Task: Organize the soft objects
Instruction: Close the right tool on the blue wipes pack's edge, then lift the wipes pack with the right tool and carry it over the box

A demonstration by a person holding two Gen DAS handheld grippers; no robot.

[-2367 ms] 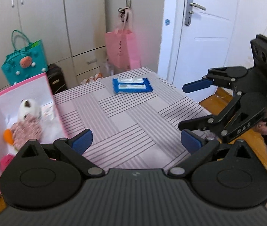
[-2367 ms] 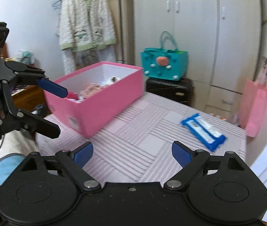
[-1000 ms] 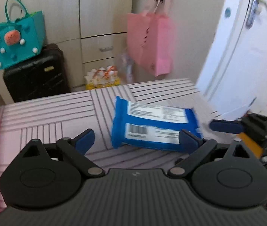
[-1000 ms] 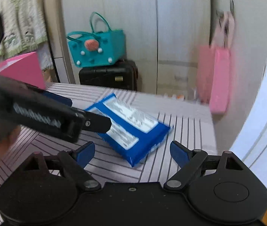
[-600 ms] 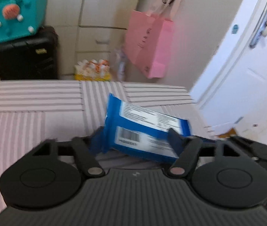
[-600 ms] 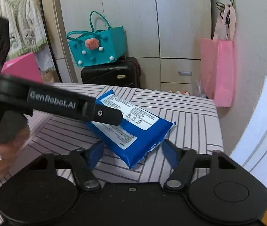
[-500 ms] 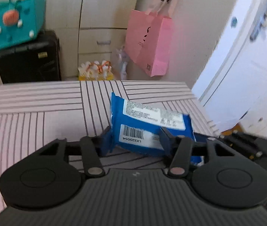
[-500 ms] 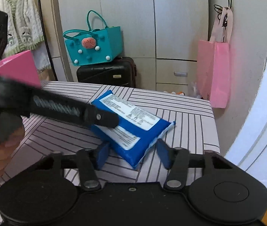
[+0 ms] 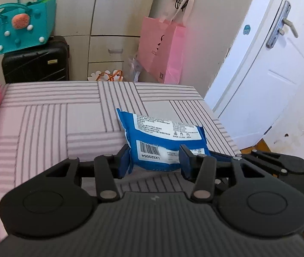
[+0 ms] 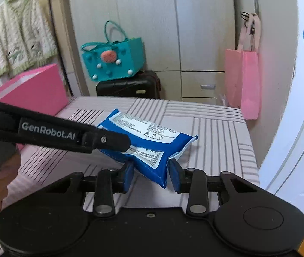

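Note:
A blue pack of wet wipes (image 9: pixel 162 137) with white labels is held tilted, its near end raised off the striped table (image 9: pixel 45 111). My left gripper (image 9: pixel 155 160) is shut on its near end. My right gripper (image 10: pixel 151 174) is shut on the pack's (image 10: pixel 152 141) other corner. The left gripper's arm (image 10: pixel 66 135) crosses the right wrist view from the left. The pink storage box (image 10: pixel 30 90) stands at the table's far left; its inside is hidden.
A teal tote (image 9: pixel 21 25) sits on a black suitcase (image 9: pixel 36 64) behind the table. A pink paper bag (image 9: pixel 164 51) hangs by the wardrobe. A white door (image 9: pixel 269 64) is at the right. The table's right edge runs close to the pack.
Both grippers came in from the near side of the table to the wipes pack and closed on it, one at each end. The pack now tilts up off the table.

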